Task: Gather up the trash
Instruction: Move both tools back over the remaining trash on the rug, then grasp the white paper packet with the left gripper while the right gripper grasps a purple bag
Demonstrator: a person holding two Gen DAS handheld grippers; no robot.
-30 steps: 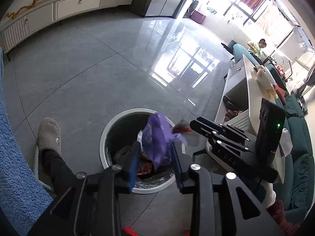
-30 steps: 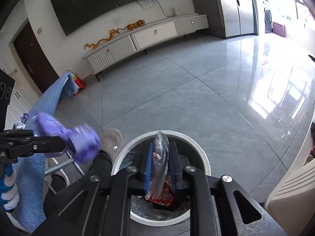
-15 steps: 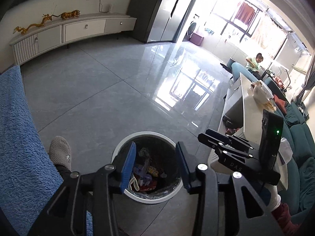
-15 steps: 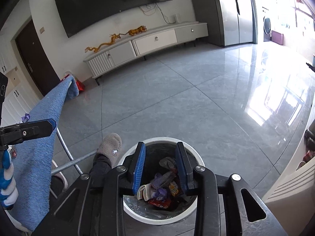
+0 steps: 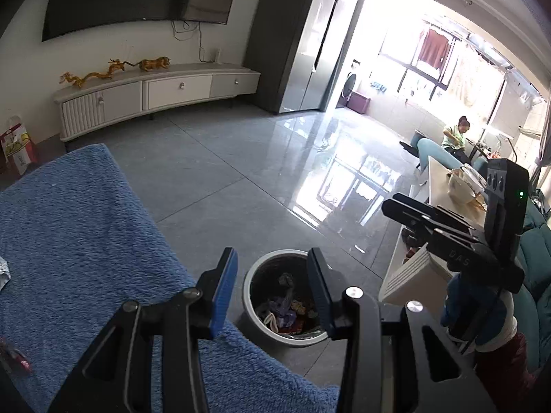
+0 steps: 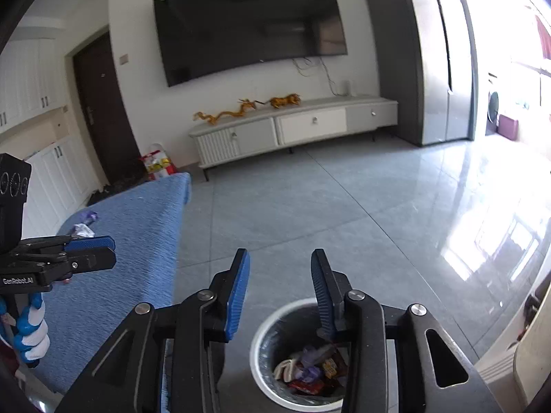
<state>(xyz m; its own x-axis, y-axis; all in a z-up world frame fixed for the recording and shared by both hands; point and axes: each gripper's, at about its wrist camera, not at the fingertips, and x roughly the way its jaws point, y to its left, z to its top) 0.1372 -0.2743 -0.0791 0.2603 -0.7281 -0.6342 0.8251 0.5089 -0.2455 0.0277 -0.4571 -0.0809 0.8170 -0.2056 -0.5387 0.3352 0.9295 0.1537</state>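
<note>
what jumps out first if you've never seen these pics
The white trash bin on the grey floor, holding colourful wrappers, sits just below both open grippers: the right gripper and the left gripper, jaws apart and empty. To the left lies a blue towel with a few scraps on it, and a big dark TV fills the far wall.

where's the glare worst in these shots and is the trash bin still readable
Left wrist view: the balcony windows are blown out and mirror on the floor tiles, yet the trash bin reads clearly. Right wrist view: the right edge washes white, the floor glare is milder, and the bin's wrappers stay sharp.
</note>
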